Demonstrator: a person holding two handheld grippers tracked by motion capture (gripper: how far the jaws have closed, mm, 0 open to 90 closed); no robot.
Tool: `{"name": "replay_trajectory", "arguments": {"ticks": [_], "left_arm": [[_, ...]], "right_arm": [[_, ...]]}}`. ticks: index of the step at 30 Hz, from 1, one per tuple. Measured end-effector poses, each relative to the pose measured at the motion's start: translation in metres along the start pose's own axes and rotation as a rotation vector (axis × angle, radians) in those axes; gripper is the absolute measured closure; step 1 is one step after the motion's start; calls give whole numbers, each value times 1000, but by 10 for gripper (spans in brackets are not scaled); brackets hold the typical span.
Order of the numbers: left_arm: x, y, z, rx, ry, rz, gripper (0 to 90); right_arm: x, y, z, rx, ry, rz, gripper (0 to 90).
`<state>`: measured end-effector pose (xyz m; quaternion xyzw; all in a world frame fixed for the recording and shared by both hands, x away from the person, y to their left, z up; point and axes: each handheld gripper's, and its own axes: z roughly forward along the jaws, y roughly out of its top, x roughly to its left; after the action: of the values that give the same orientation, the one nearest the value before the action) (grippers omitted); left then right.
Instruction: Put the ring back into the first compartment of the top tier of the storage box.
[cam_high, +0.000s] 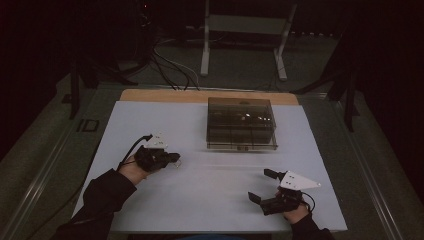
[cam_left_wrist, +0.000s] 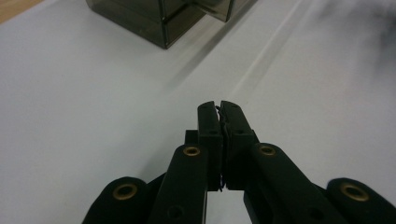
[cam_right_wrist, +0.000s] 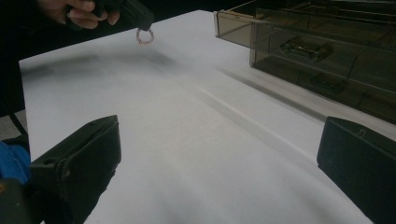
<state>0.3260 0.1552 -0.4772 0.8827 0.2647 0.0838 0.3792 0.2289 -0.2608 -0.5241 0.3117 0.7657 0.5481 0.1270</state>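
Overhead, the left tool (cam_high: 176, 161) hung at eight o'clock from the smoky box (cam_high: 241, 123), clamped on a small ring (cam_right_wrist: 144, 36); the right tool (cam_high: 263, 185) gaped wide over the counter (cam_high: 210, 200).

The high view is dim and grainy: the white table sheet (cam_high: 215, 195) is the one lit surface, while the floor and stands behind it are lost in near-black. In the left gripper view the sheet is rendered pale and evenly lit, the smoked plastic box (cam_left_wrist: 159, 18) is softened at the top edge, and a blurred dark smudge is seen in the upper right corner. In the right gripper view soft grey shadows are cast across the sheet, the near black jaw blocks are out of focus, and a small ring (cam_right_wrist: 144, 36) is shown slightly blurred.
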Motion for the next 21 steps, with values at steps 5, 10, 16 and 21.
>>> {"name": "replay_trajectory", "arguments": {"ticks": [5,10,16,21], "left_arm": [[0,6,-1,-5,-10,5,900],[1,13,-1,-8,-16,14,900],[2,22,-2,-18,-22,23,900],[2,28,-2,-24,-29,30,900]], "right_arm": [[0,0,0,0,1,0,0],[0,0,0,-1,1,1,0],[0,0,-1,-3,0,2,0],[0,0,-1,-1,-1,-1,0]]}}
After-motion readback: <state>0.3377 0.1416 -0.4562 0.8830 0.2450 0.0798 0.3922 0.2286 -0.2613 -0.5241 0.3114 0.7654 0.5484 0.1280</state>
